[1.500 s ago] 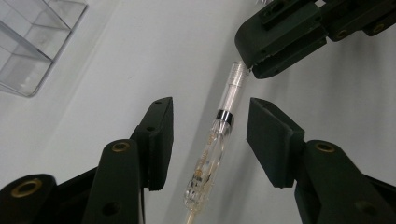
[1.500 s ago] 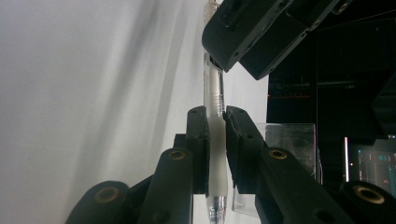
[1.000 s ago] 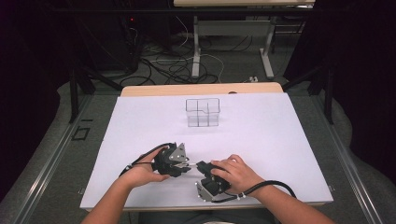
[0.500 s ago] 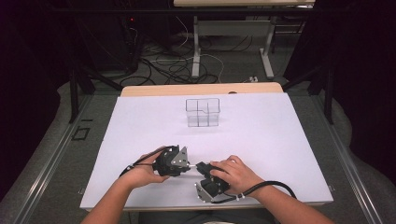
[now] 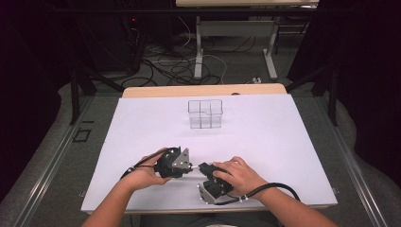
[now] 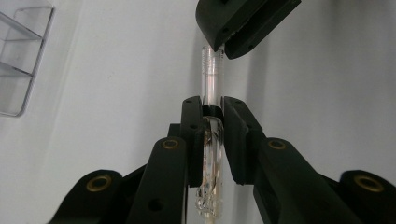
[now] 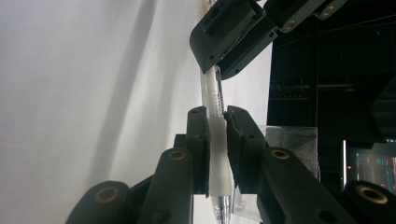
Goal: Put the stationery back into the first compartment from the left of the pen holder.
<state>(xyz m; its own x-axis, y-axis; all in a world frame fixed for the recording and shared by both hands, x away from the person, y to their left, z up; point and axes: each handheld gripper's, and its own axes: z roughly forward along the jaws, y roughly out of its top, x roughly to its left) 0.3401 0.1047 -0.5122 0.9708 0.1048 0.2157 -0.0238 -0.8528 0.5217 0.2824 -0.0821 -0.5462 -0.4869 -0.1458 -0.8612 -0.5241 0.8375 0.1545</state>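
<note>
A clear plastic pen [image 6: 211, 84] is held level just above the near middle of the white table [image 5: 283, 142], between the two grippers. The left gripper [image 6: 212, 105] is clamped on the see-through barrel, its jaws having just closed on it. The right gripper [image 7: 216, 114] is clamped on the white rubbery grip sleeve [image 7: 218, 158]. The pen looks light and stiff, though its smooth barrel is likely slippery and could crack under hard pressure. The soft sleeve seems the surer place to hold. A clear divided box [image 5: 205, 113] stands well apart, toward the far side.
</note>
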